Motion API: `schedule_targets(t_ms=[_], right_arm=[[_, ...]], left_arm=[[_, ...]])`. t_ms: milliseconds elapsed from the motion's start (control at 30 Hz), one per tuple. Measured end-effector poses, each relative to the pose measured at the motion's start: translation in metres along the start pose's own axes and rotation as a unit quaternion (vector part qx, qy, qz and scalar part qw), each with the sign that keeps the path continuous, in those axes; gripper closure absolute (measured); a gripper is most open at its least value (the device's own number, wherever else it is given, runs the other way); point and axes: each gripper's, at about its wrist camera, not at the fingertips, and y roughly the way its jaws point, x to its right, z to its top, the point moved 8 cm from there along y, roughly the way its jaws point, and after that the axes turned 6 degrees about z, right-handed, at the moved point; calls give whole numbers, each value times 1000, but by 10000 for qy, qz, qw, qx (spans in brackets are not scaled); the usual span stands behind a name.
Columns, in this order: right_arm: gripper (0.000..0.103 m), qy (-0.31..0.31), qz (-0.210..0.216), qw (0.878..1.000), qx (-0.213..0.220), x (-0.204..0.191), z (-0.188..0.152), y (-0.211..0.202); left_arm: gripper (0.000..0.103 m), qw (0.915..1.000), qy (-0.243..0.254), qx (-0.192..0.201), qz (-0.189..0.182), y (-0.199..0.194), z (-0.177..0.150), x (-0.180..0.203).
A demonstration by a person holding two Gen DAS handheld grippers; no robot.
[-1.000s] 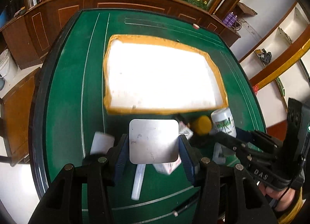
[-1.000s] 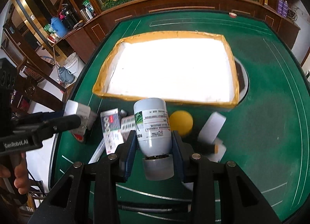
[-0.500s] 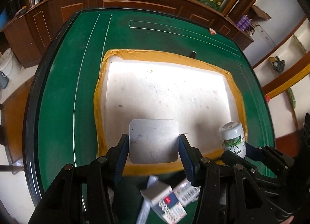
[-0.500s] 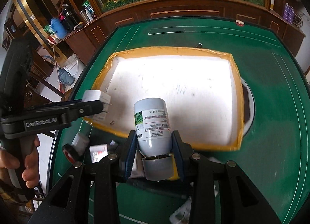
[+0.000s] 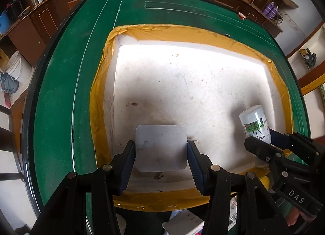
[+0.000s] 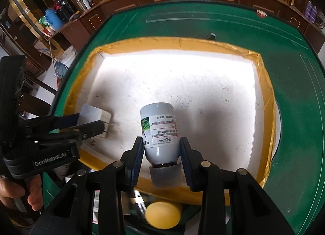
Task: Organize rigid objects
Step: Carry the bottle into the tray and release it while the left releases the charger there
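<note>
Carrying two items over the tray [image 5: 101,96] for sorting.
One white block [image 5: 161,147] was gripped flat between the left hand-held gripper [image 5: 161,153] pads, and one bottle [image 6: 160,131] was clamped at its neck, cap toward the camera, by the right hand-held gripper [image 6: 160,153]; both were held over the empty tray's near edge, probably for setting down. One yellow ball [image 6: 162,216] was left on the worktop [image 6: 294,133].

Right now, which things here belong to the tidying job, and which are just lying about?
Job:
white charger block in left gripper
white bottle in right gripper
tray with yellow-taped rim
yellow ball, outside tray

Lying about:
blue jug
white bucket
purple bottles
</note>
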Motion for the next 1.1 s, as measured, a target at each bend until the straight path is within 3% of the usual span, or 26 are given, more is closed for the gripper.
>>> schedule_targets(t_ms=[467, 633, 800, 1000, 1100], right_arm=[[68, -73, -22, 9999, -120, -1, -1, 17], [45, -109, -59, 9999, -58, -1, -1, 11], [40, -74, -180, 9997, 168, 1, 2, -7], [32, 35, -293, 9984, 480, 1, 1, -32], [25, 68, -308, 9980, 556, -1, -5, -39]], left_arm=[[48, 9998, -107, 161, 110, -2, -1, -6], [46, 9996, -158, 222, 83, -4, -4, -6], [41, 9987, -129, 426, -238, -15, -9, -4], [41, 9985, -59, 501, -195, -32, -17, -7], [36, 9983, -101, 531, -211, -41, -21, -9]])
